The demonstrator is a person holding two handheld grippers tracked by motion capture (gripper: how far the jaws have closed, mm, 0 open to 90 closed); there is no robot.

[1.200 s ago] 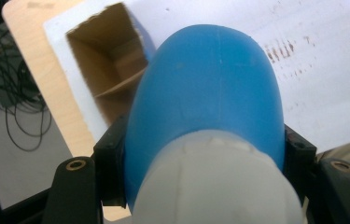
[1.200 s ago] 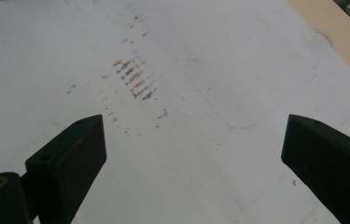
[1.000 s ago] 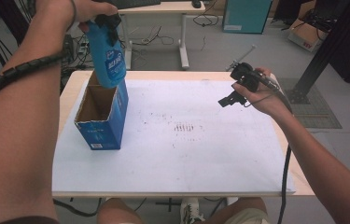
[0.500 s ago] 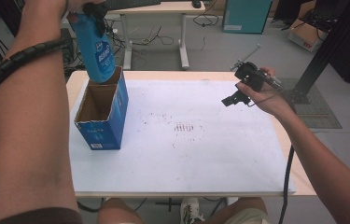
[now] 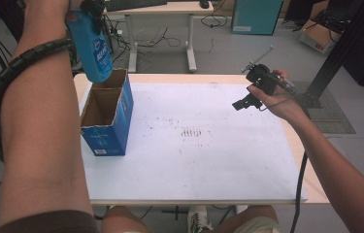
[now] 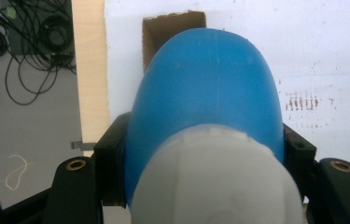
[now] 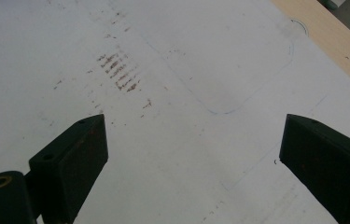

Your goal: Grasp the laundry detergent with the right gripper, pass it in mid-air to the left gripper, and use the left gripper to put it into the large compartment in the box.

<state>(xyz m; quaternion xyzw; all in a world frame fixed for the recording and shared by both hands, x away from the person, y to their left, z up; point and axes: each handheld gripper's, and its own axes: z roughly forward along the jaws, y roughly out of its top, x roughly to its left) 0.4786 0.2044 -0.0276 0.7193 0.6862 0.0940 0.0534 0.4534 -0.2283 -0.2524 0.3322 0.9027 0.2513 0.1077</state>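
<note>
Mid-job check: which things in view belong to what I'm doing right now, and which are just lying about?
Part of the job:
- blue bottle, clamped in the left tool, held above the box
- open blue cardboard box on the white table sheet
- right tool, open, holding nothing

Just lying about:
- desk behind the table
- teal cabinet
- floor cables
- cardboard box at the far right

Left forearm rises steeply along the left edge of the high view, wrapped by a black ribbed cable; the left gripper at its top points downward, its black jaws clamped on either side of a blue plastic bottle. Right forearm extends from the lower right; the right hand holds the right gripper raised, jaws spread wide, nothing between them.
</note>
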